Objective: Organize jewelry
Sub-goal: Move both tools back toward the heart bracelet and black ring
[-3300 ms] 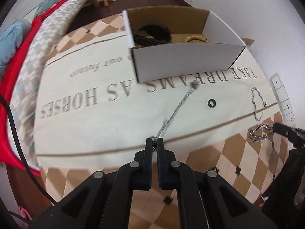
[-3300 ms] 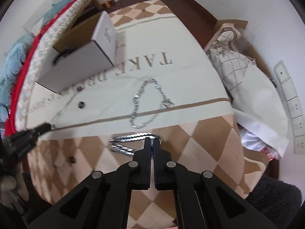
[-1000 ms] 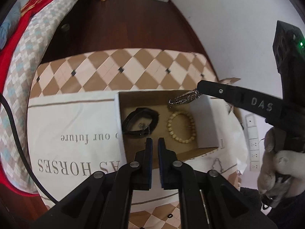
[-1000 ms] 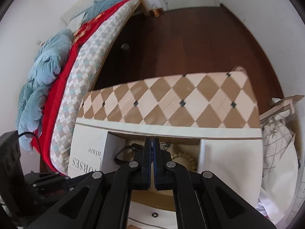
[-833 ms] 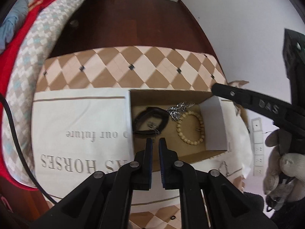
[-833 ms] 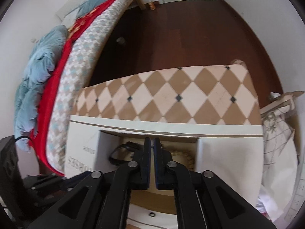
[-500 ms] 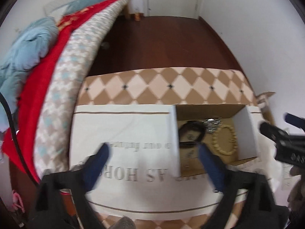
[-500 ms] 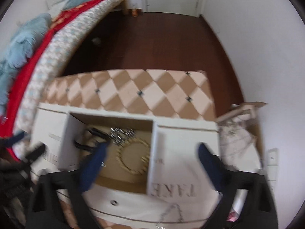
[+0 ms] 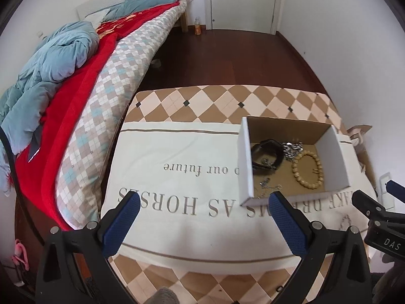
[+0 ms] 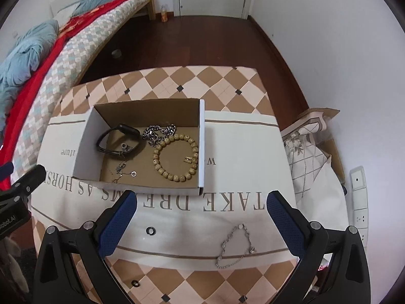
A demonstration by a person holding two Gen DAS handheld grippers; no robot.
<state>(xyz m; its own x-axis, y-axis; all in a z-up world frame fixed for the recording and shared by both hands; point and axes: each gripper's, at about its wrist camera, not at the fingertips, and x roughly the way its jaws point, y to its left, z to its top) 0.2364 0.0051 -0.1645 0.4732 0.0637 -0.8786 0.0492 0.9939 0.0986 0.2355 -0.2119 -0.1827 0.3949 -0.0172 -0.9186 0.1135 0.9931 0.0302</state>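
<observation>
1. A desk with a diamond-patterned top carries a cream cloth printed with large lettering, beside a bed.
2. Nearest, the left gripper and right gripper hover above the cloth, each with jaws wide apart and empty.
3. A silver chain bracelet and a small black ring lie loose on the cloth.
4. Farther back, an open cardboard box holds a beaded bracelet, a black band and a chunky silver chain.
</observation>
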